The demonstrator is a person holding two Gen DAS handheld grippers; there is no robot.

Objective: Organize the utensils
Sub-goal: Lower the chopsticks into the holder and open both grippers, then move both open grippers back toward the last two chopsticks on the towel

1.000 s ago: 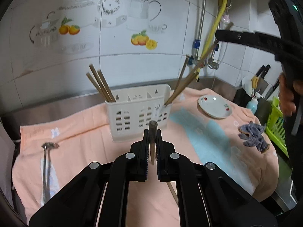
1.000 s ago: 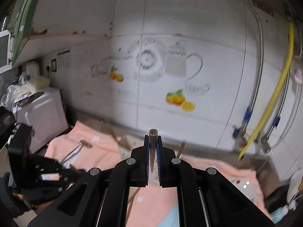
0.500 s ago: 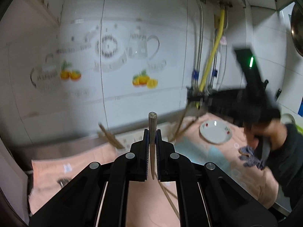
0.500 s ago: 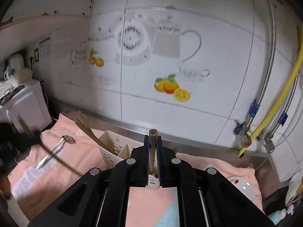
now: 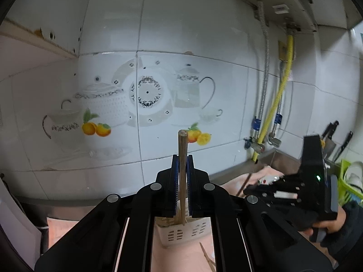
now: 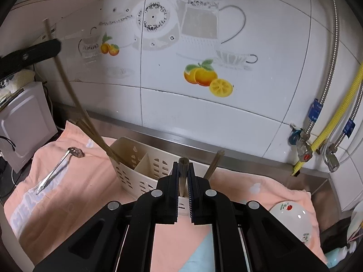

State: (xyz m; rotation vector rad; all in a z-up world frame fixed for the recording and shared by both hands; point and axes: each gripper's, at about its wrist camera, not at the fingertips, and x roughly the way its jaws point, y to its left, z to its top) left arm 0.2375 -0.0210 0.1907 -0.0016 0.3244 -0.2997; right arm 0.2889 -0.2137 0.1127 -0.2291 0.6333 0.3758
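Note:
A white slotted utensil caddy (image 6: 145, 170) stands on the pink towel (image 6: 86, 188); it also shows in the left wrist view (image 5: 181, 231). My left gripper (image 5: 182, 181) is shut on a wooden chopstick (image 5: 182, 158), held upright, its lower end at the caddy's left compartment. In the right wrist view that chopstick (image 6: 68, 86) leans from the left compartment. My right gripper (image 6: 183, 181) stands slightly parted around a chopstick (image 6: 183, 172) that stands in the right compartment. Another chopstick (image 6: 213, 165) leans beside it.
A metal slotted spoon (image 6: 59, 167) lies on the towel at left. A white floral bowl (image 6: 292, 222) sits at right. A loose chopstick (image 5: 207, 257) lies in front of the caddy. The tiled wall and pipes (image 6: 317, 122) stand close behind. A white appliance (image 6: 25, 122) is at far left.
My left gripper has swung up over the caddy and lowered its chopstick into the left compartment. My right gripper has come down over the right compartment and its jaws have parted.

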